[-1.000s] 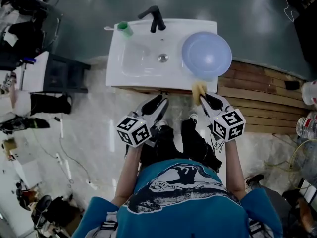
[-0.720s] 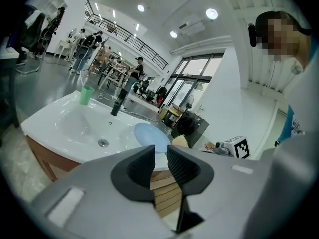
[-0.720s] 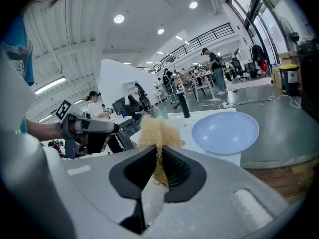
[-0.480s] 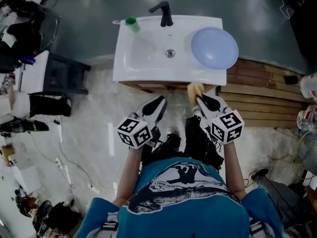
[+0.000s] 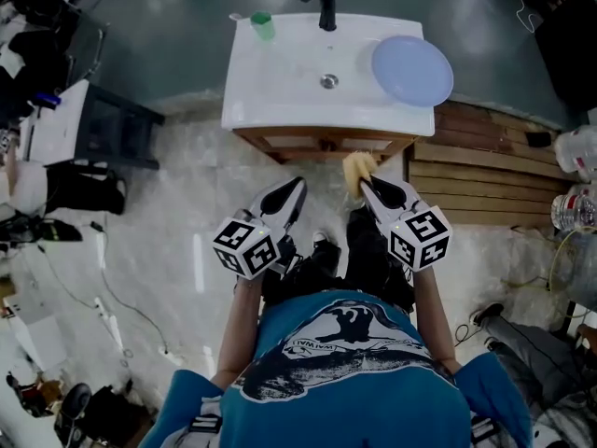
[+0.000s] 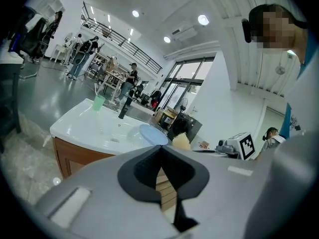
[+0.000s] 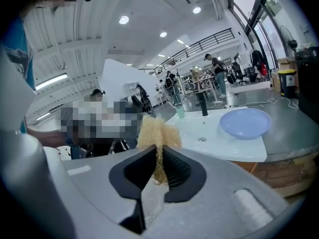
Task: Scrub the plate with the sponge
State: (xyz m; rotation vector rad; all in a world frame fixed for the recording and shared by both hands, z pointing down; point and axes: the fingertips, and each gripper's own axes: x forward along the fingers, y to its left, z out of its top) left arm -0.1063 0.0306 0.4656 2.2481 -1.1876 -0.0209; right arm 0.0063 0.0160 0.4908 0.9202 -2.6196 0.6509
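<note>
Plate (image 5: 412, 70): pale blue, plain
Sponge (image 5: 355, 168): yellow (a straw-like shade)
Sink (image 5: 280, 82): white
Cup (image 5: 263, 24): green
Faucet (image 5: 324, 5): black
Cabinet (image 5: 322, 144): brown wood

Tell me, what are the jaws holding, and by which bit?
The right gripper pinches the yellow sponge by its lower part; the left gripper is shut, empty.

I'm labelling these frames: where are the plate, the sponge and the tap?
plate (image 5: 412, 70), head view, middle of its dish.
sponge (image 7: 155, 131), right gripper view, its frayed top.
tap (image 5: 325, 6), head view, black body.
</note>
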